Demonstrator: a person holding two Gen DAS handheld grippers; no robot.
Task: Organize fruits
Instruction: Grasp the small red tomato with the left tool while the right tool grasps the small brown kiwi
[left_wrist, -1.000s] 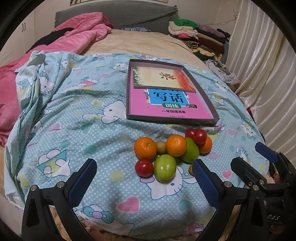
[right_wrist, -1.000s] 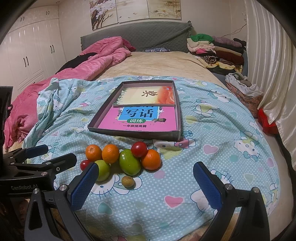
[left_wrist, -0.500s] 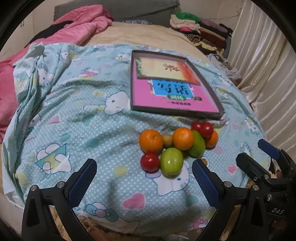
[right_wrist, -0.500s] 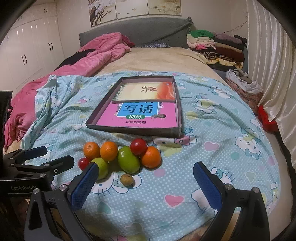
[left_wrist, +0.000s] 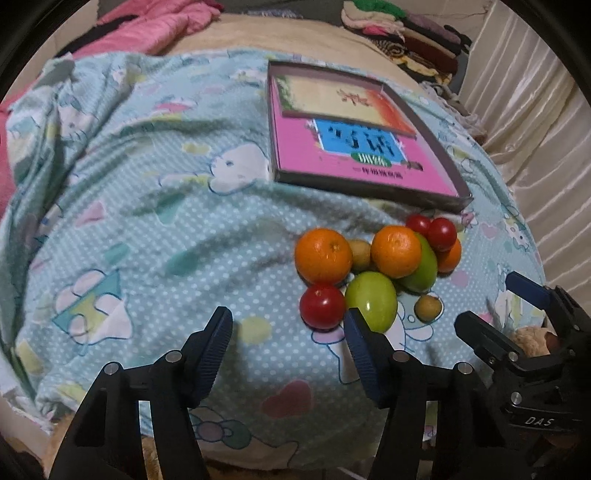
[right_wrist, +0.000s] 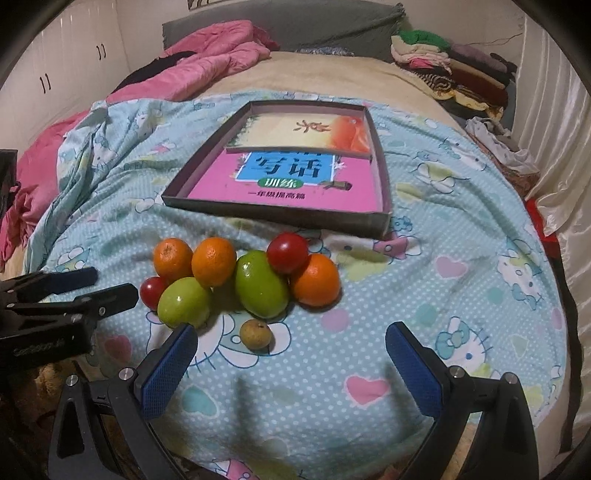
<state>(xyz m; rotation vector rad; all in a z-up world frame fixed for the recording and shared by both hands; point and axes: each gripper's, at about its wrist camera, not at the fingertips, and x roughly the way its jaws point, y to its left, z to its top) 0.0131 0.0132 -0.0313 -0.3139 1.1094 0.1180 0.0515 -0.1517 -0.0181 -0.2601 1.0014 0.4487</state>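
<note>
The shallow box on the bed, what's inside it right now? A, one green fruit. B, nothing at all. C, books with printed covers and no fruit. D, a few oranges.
C: the shallow box holds a pink book and a cream and orange one, while every fruit, such as the nearest orange, lies on the patterned sheet in front of it.
</note>
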